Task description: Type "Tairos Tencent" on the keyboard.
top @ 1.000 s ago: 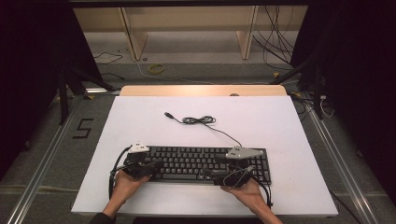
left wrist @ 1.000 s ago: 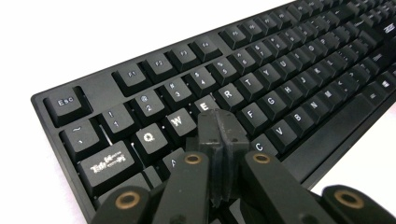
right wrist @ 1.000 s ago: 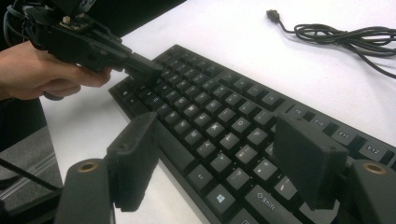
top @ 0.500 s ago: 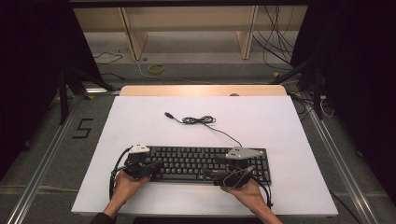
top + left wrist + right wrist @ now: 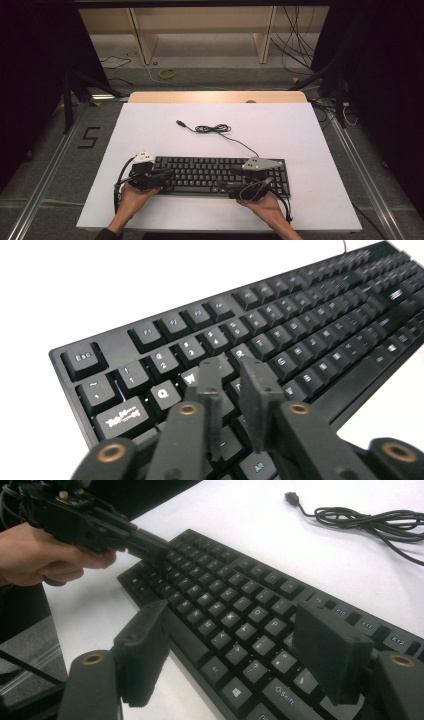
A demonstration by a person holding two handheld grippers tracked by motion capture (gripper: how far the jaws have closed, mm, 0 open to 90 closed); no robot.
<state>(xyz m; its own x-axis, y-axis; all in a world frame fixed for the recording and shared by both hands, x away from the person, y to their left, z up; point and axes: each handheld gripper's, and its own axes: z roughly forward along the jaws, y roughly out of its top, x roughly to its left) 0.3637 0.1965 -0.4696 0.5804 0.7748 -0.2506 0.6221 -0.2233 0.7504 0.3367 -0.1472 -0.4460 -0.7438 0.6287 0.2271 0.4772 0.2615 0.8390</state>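
A black keyboard (image 5: pixel 220 175) lies along the front of the white table (image 5: pixel 150 130), and its coiled cable (image 5: pixel 212 129) trails toward the back. My left gripper (image 5: pixel 167 172) hovers over the keyboard's left end, its tips (image 5: pixel 230 365) above the W and E keys. Its jaws have just been opening and stand a narrow gap apart with nothing between them. My right gripper (image 5: pixel 227 186) is low over the keyboard's front right part. In the right gripper view its jaws (image 5: pixel 230 612) are wide open above the keys (image 5: pixel 235 605), holding nothing, and the left gripper (image 5: pixel 150 545) shows farther off.
The cable's USB plug (image 5: pixel 179 122) lies loose on the table behind the keyboard. A wooden strip (image 5: pixel 215 96) runs along the table's far edge, with shelving and floor cables beyond. Dark curtains flank both sides.
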